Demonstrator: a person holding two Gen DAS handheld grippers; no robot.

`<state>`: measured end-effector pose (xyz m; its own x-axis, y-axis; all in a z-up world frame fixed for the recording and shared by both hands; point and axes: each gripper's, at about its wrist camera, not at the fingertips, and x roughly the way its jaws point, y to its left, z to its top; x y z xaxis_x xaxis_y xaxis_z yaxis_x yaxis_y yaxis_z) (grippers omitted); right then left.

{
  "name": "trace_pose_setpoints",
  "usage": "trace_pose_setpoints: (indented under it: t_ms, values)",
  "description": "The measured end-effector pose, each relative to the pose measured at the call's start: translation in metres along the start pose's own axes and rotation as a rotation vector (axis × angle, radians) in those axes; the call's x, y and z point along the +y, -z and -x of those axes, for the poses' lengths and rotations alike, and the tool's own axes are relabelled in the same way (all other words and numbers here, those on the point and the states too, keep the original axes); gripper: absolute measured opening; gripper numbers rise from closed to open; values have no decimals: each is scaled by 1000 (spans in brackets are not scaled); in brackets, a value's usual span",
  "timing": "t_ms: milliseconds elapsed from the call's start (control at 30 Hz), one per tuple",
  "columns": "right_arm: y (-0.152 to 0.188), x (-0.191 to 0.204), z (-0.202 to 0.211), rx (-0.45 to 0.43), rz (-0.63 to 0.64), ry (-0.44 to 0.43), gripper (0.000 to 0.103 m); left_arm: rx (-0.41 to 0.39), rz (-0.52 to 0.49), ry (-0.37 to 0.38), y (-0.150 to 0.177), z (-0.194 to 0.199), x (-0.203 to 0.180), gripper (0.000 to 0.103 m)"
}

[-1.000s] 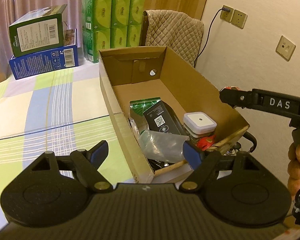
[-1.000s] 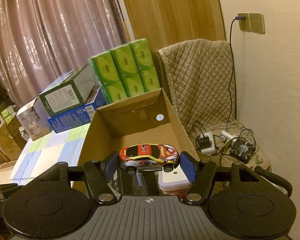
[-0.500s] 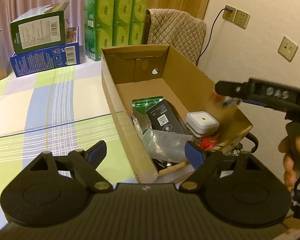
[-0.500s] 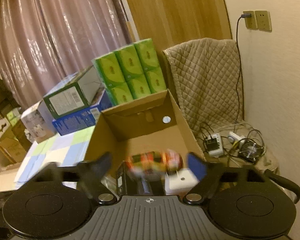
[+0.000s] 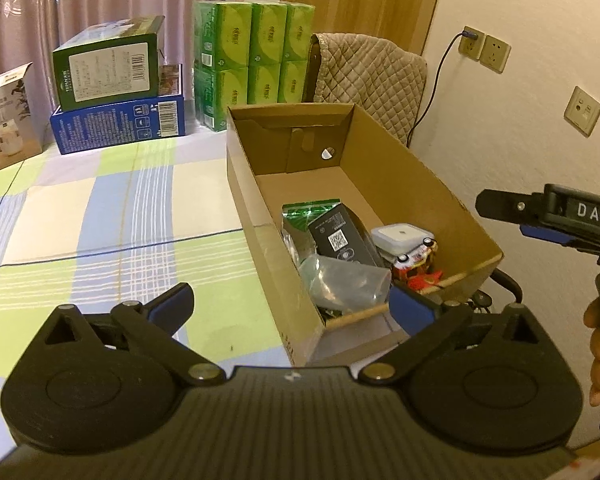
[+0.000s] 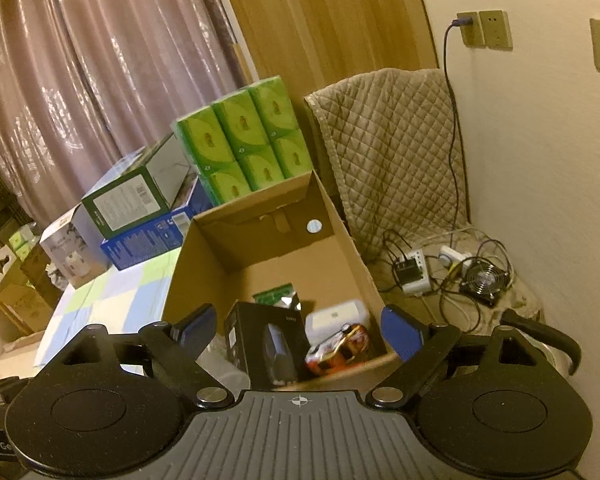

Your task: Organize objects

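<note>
a second ago the toy car [image 6: 337, 347] sat pinched in the right claw [image 6: 296, 330]; now it lies tipped in the cardboard box [image 5: 416, 184], near corner, against the white container [image 5: 402, 235] and beside the black box [image 5: 342, 240]. the right claw gapes wide, holding nothing, above the box's near end. the left claw [image 5: 290, 306] is wide too, empty, straddling the box's near left corner over the checked bed cover [image 5: 100, 216]. the box's far half is bare cardboard.
</note>
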<state>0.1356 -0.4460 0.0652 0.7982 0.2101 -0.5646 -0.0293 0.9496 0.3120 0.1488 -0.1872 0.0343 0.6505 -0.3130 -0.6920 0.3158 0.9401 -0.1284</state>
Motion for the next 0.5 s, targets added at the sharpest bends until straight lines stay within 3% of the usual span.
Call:
trace_pose_setpoints:
  t_ms: [333, 500]
  values:
    - [12, 17, 30, 56, 69, 11, 86, -2, 42, -32, 20, 36, -6, 102]
    - [19, 25, 41, 72, 104, 11, 86, 1, 112, -26, 28, 53, -4, 102]
